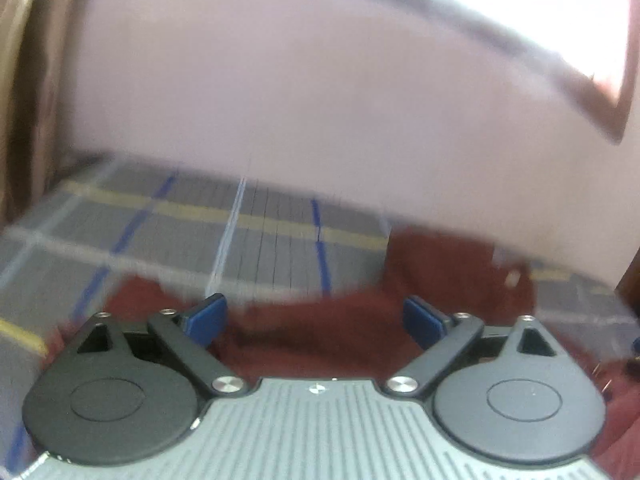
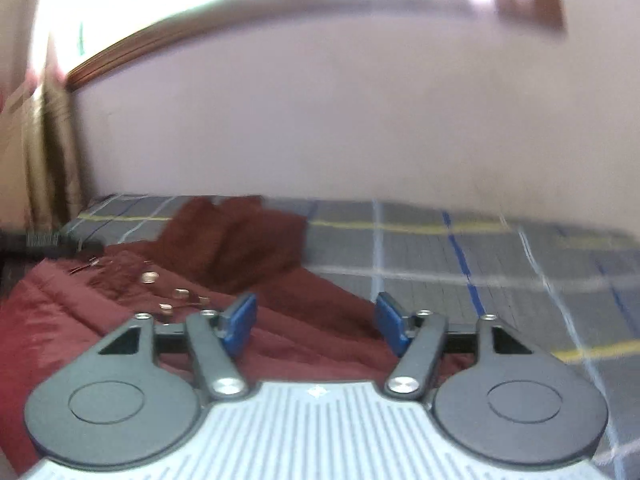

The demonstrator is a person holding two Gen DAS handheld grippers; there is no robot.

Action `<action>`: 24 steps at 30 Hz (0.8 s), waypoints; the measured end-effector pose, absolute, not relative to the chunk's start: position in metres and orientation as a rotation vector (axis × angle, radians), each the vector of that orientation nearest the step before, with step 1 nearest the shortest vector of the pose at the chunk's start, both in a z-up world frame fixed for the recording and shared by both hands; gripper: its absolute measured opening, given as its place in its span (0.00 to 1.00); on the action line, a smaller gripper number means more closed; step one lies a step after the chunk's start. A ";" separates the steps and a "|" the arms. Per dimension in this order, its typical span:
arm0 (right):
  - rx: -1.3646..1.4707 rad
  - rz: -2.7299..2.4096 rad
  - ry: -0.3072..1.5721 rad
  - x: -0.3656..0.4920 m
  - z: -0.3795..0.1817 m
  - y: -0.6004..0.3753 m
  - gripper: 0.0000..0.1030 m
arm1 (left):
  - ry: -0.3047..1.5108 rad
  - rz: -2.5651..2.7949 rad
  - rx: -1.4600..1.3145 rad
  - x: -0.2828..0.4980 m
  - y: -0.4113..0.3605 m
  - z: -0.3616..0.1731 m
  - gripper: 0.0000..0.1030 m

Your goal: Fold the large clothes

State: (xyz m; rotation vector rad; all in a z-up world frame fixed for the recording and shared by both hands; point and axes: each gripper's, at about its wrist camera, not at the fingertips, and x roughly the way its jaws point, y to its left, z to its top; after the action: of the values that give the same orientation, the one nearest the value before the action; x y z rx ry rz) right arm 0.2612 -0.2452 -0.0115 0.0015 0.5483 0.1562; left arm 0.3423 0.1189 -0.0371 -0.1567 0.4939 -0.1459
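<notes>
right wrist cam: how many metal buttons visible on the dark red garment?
4 clearly visible on the dark red garment: one round button farthest up, one below it, one to its right, one nearest the camera. Blur and folds may hide more.

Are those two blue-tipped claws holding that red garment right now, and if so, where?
Neither. The left gripper and right gripper both have their fingers spread apart, above the red garment lying on the plaid bed cover.

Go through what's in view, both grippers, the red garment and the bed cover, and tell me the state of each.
Left gripper: open, nothing between its pads.
Right gripper: open, holding nothing.
Dark red garment: lying on the bed, partly folded, bunched at the far end.
Plaid bed cover: spread flat under the garment.
</notes>
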 end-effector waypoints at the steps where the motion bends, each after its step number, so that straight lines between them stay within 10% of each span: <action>1: -0.031 0.175 0.548 0.264 -0.011 -0.239 0.75 | 0.456 -0.131 -0.110 0.342 0.120 -0.031 1.00; 7: 0.000 0.177 0.655 0.294 -0.042 -0.246 1.00 | 0.546 -0.063 -0.043 0.371 0.151 -0.050 0.97; 24: 0.049 0.158 0.681 0.305 -0.065 -0.253 1.00 | 0.610 0.003 -0.091 0.387 0.157 -0.080 1.00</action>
State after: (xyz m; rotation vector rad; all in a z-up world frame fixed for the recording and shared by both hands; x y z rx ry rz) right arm 0.3050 -0.2534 -0.0653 0.0491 0.6807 0.1580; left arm 0.3873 0.1572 -0.0796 -0.0906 0.6103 0.0026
